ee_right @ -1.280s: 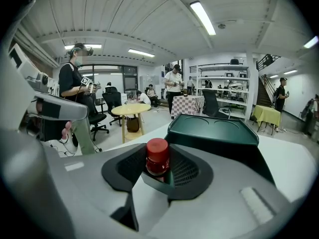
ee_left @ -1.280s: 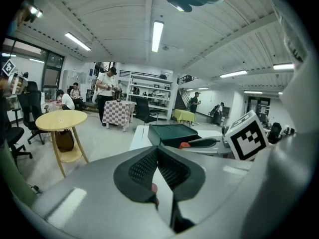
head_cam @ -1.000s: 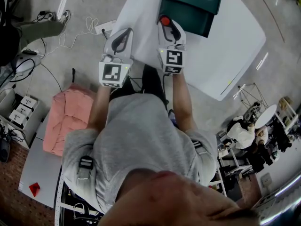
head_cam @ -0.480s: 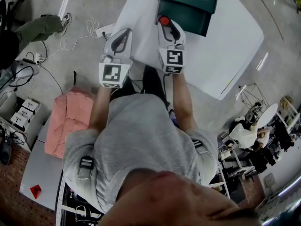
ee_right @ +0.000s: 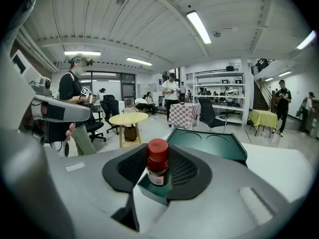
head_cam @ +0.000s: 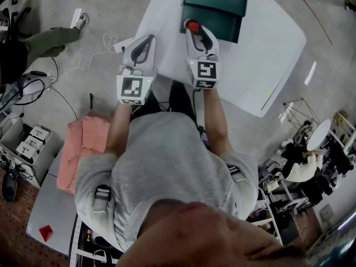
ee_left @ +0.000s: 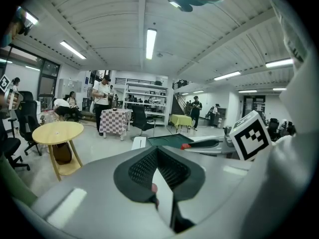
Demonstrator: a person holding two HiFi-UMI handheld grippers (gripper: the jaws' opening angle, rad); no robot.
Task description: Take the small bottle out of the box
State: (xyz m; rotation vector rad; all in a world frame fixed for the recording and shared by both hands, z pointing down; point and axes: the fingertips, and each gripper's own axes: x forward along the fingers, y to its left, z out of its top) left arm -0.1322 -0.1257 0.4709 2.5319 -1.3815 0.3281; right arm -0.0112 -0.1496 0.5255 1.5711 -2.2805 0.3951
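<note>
1. I am closing the right gripper (ee_right: pixel 158 156) around the bottle (ee_right: pixel 157 169). The bottle is standing upright between the jaws, and I am not yet seeing the pads clamp it.
2. The bottle is sitting in the box (ee_right: pixel 215 144), in the corner at 7 o'clock as the head view shows it. The box is lying on the table (head_cam: pixel 267 49), at 12 o'clock from me.
3. The left gripper (ee_left: pixel 156 152) is hanging clenched and empty at 9 o'clock from the right one, near the table edge and clear of the box.
4. Tipping risk: I am judging that one pad may be reaching the bottle first. It would then be pushing the bottle against the box wall or leaning it over before the other pad arrives.
5. Snagging risk: the jaws are straddling the box corner low down. If a jaw tip is bearing on the wall, a lift would be dragging the box up with the bottle.
6. Slipping risk: the bottle is round and looks smooth. If I am lifting before the pads are fully seated, it is likely dropping back into the box or falling onto the table.
7. Shifting risk: nothing is pinning the box. Any sideways pull from the right gripper would be sliding it across the table.
</note>
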